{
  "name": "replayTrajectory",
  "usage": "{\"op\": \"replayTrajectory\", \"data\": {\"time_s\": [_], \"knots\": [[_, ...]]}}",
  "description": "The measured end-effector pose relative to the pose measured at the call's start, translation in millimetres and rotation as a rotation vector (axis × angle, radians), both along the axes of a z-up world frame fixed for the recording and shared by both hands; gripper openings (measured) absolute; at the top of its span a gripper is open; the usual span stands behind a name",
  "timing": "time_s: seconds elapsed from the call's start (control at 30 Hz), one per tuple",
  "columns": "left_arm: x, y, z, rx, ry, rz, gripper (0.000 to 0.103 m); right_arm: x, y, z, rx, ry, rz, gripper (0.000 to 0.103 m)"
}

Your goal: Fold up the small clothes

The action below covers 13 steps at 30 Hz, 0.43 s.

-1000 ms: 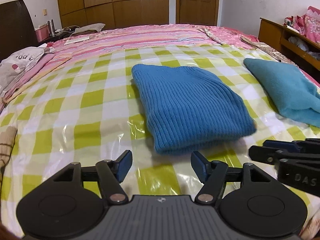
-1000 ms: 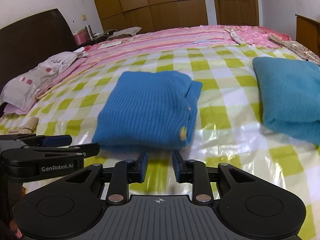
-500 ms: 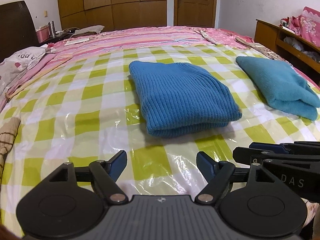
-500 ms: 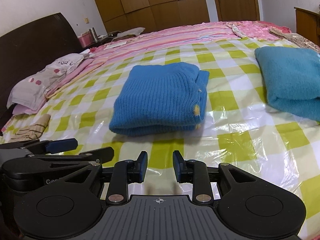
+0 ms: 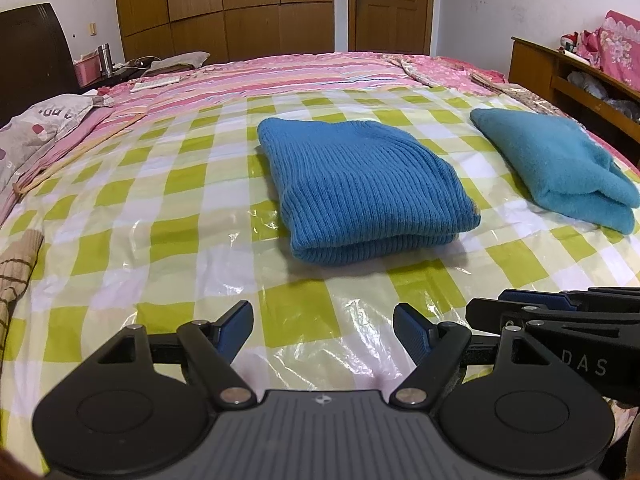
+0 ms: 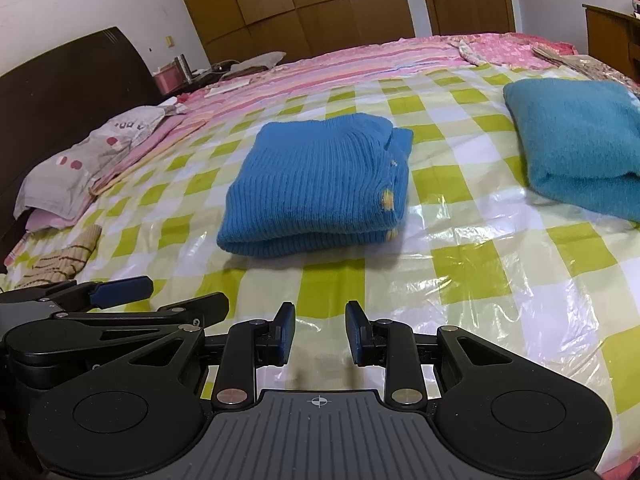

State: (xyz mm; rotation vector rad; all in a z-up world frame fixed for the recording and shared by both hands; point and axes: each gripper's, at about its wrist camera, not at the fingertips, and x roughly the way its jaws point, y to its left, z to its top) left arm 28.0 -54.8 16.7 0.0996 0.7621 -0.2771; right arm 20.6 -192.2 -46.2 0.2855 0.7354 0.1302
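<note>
A blue ribbed sweater (image 5: 360,184) (image 6: 320,184) lies folded on the green-checked plastic bed cover (image 5: 120,208). To its right rests a folded teal garment (image 5: 556,164) (image 6: 576,140). My left gripper (image 5: 323,312) hovers over bare cover a short way in front of the sweater, jaws wide open and empty. My right gripper (image 6: 320,308) sits just to the right of it, also short of the sweater, its jaws a narrow gap apart with nothing between them. Each gripper shows at the edge of the other's view.
A beige striped garment (image 5: 16,264) (image 6: 64,256) lies at the bed's left edge near a spotted pillow (image 6: 80,160) and the dark headboard (image 6: 60,92). Pink bedding (image 5: 300,72) covers the far half. A wooden shelf unit (image 5: 560,68) stands to the right of the bed.
Both grippers have drawn back from the folded blue sweater, which now lies farther off. The left jaws have spread wider. The right jaws keep the same narrow gap.
</note>
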Motion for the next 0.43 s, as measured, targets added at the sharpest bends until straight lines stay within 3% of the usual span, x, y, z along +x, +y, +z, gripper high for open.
{"op": "replayTrajectory", "data": {"time_s": [0.43], "knots": [[-1.8, -1.2, 0.5, 0.001, -0.007, 0.006, 0.082, -0.9, -0.7, -1.0, 0.002, -0.001, -0.001, 0.028]]}}
